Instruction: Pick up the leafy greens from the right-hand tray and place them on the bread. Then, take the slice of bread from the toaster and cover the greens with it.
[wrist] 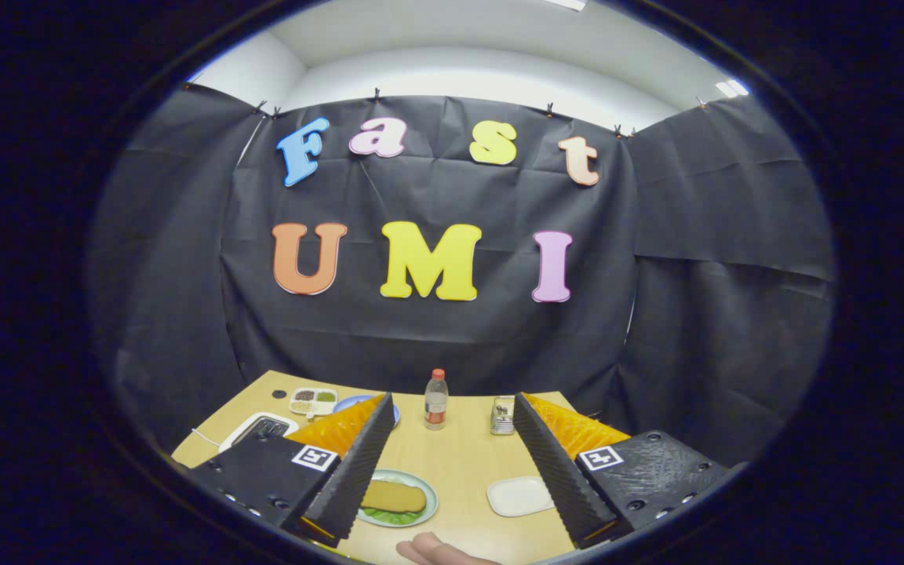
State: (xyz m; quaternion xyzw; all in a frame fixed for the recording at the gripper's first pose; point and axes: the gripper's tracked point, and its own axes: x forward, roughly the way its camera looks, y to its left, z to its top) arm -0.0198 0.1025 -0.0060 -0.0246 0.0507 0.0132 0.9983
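A green-rimmed plate (425,493) lies on the wooden table, close beside the left finger. On it rests a tan bread slice (393,496), and leafy greens (389,517) stick out from under its near edge. A white rectangular tray (520,496) lies to the right of the plate, touching the right finger's outline and showing a plain white surface. The white toaster (262,428) with dark slots stands at the left, partly hidden by the left finger. My gripper (452,397) hangs above the table, open, with nothing between its fingers.
A clear bottle with a red cap (436,400) stands at the table's far middle, with a small metal container (503,416) to its right. A compartment dish (313,401) and a blue plate (351,403) sit at the far left. A hand (440,552) shows at the table's near edge.
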